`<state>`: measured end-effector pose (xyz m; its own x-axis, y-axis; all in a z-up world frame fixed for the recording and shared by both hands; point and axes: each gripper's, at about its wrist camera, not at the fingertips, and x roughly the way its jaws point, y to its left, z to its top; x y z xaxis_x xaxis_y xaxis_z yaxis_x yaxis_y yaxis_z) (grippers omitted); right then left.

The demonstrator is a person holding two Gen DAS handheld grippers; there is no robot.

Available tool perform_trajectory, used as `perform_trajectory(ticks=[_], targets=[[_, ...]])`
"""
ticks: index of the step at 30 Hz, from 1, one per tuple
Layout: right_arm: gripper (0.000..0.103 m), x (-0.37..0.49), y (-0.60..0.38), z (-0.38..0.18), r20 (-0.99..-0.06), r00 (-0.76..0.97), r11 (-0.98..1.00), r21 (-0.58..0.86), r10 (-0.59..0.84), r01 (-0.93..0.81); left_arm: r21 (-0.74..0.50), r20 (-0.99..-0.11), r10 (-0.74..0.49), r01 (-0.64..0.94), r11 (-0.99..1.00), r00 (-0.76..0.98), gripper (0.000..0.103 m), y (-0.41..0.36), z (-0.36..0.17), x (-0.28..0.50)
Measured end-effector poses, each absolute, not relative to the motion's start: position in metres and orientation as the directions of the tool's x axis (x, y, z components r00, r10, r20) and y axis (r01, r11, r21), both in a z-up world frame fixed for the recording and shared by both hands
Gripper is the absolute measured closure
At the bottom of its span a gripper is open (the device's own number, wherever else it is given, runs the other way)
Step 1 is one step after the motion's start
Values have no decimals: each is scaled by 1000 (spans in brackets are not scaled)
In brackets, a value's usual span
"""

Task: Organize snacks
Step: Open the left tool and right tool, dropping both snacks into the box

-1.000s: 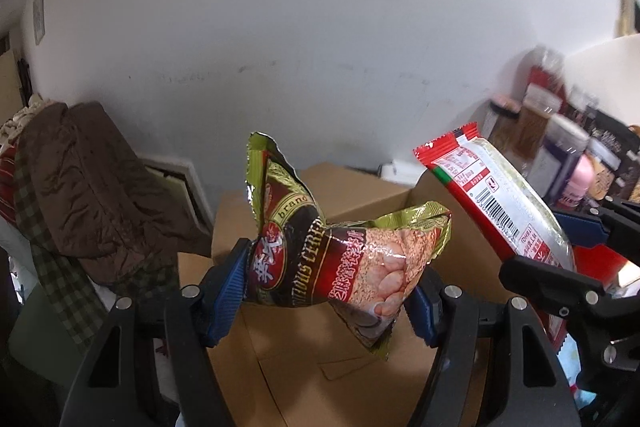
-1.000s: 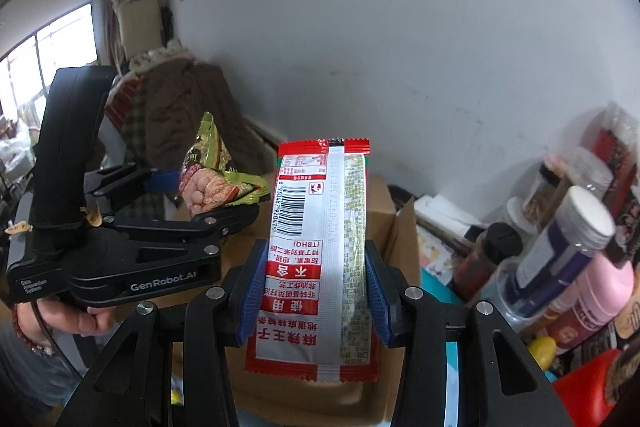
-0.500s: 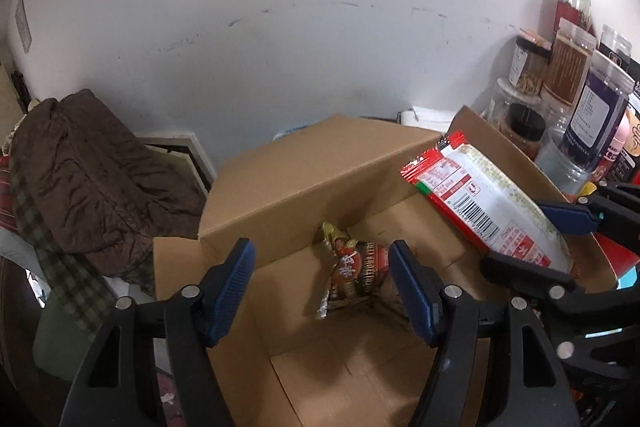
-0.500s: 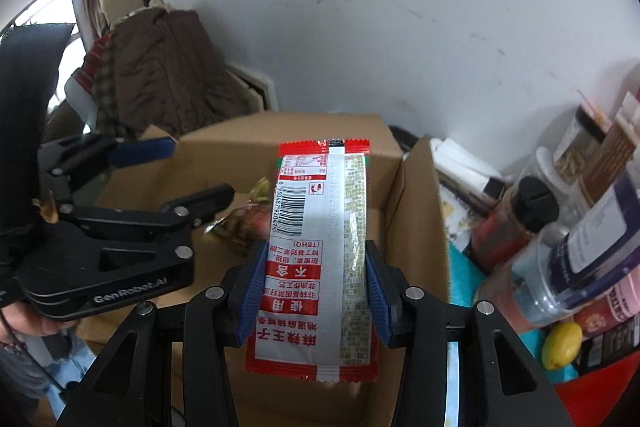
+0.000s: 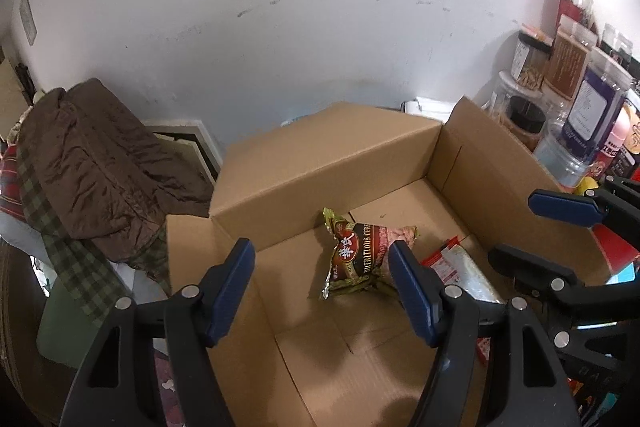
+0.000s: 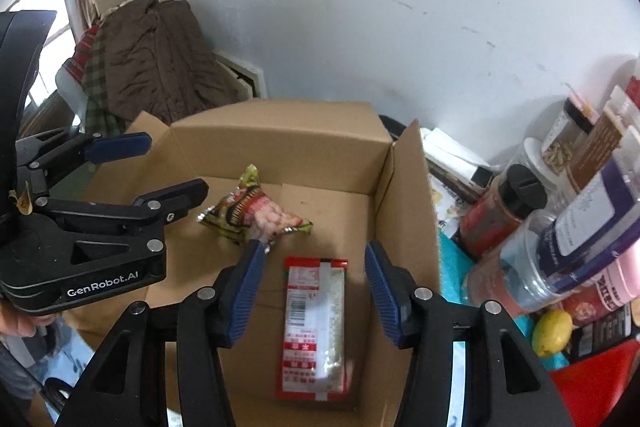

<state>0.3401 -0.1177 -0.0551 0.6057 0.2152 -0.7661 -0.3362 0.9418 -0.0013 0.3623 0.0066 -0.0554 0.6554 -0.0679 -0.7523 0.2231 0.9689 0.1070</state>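
Observation:
An open cardboard box (image 5: pixel 320 167) (image 6: pixel 276 143) sits below both grippers. On its floor lies a crumpled green-and-maroon cereal packet (image 5: pixel 362 255) (image 6: pixel 256 213). A long red-and-white snack packet (image 6: pixel 316 323) (image 5: pixel 460 263) lies beside it, blurred, below the right jaws. My left gripper (image 5: pixel 322 283) (image 6: pixel 156 167) hangs open above the box with nothing between its fingers. My right gripper (image 6: pixel 312 287) (image 5: pixel 528 227) is above the long packet; its jaws are opening and the blue pads (image 6: pixel 246 287) stand clear of the packet.
Jars and bottles (image 6: pixel 560 219) (image 5: pixel 576 115) crowd the right side against the box wall, with a yellow lemon (image 6: pixel 552 331). A brown coat over checked cloth (image 5: pixel 92 163) (image 6: pixel 152 63) lies at the left. A white wall rises behind the box.
The cereal packet left the left gripper and fell into the box. The right gripper then let go of the long packet, which dropped onto the box floor. Both grippers sank and tilted down.

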Motion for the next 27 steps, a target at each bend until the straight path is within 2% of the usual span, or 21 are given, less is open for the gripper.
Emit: perform_trajectory(ticks=[11, 14, 22, 24, 27], targets=[[51, 298, -119, 2, -689, 690, 946, -19, 223, -324, 93, -674, -99, 217, 972, 732, 34, 10, 4, 317], [47, 282, -121, 19, -661, 716, 946, -27, 225, -322, 89, -648, -112, 221, 971, 754, 34, 11, 22, 299], [47, 231, -126, 58, -588, 777, 948, -55, 222, -313, 84, -576, -144, 233, 969, 805, 34, 15, 63, 248], [43, 215, -128, 65, -571, 792, 949, -65, 218, -308, 84, -559, -150, 236, 968, 815, 34, 15, 72, 232], [43, 197, -129, 74, -552, 806, 950, -75, 214, -304, 78, -541, -162, 240, 968, 825, 27, 18, 82, 213]])
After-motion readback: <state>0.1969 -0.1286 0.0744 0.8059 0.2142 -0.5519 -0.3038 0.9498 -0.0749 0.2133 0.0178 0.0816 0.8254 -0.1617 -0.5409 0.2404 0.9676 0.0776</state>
